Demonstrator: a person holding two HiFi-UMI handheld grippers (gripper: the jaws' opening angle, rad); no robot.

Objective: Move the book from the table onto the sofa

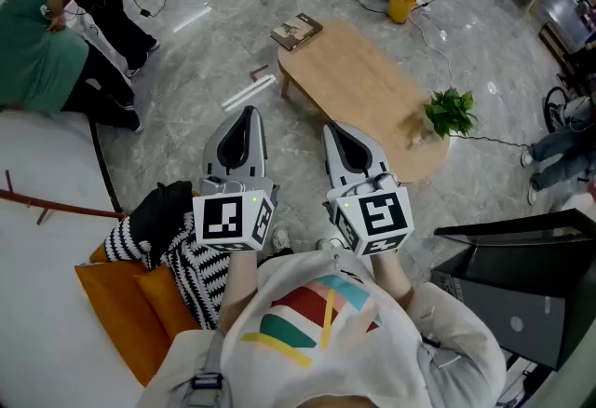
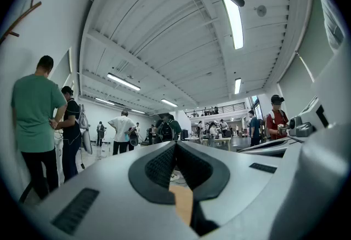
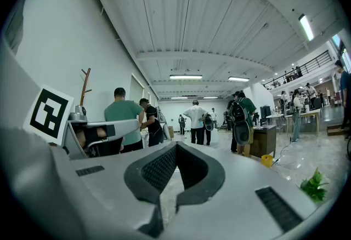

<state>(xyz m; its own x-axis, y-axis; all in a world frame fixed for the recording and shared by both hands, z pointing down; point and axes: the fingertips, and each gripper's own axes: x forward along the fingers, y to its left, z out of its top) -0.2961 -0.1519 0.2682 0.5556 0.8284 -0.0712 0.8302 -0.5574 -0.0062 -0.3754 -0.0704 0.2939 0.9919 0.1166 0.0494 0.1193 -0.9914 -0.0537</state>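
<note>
Brown first: aiming for the brown-covered thin book (image 1: 296,31), lying flat at the far end of the light oval wooden worktop (image 1: 372,94), upper middle of the head view, well apart from both tools. Judging the reach as not yet begun. Advising closing the distance first, then spreading one pair of jaws wide, sliding a jaw under the cover's edge and pinching near the spine to stop pages fanning; whether the book overhangs the worktop not being clear. Steering wide of the small green potted plant (image 1: 451,111) at the worktop's right end. Carrying level toward the orange upholstered seat (image 1: 107,304) at lower left, taking it for the sofa, beside the black-and-white striped cushion (image 1: 191,262).

Holding the grey-and-white left gripper (image 1: 246,117) and the matching right gripper (image 1: 337,134) side by side before the chest, lower middle of the frame, pointing level toward the worktop. Showing both pairs of jaws clenched on nothing, tips meeting in each gripper view.
</note>
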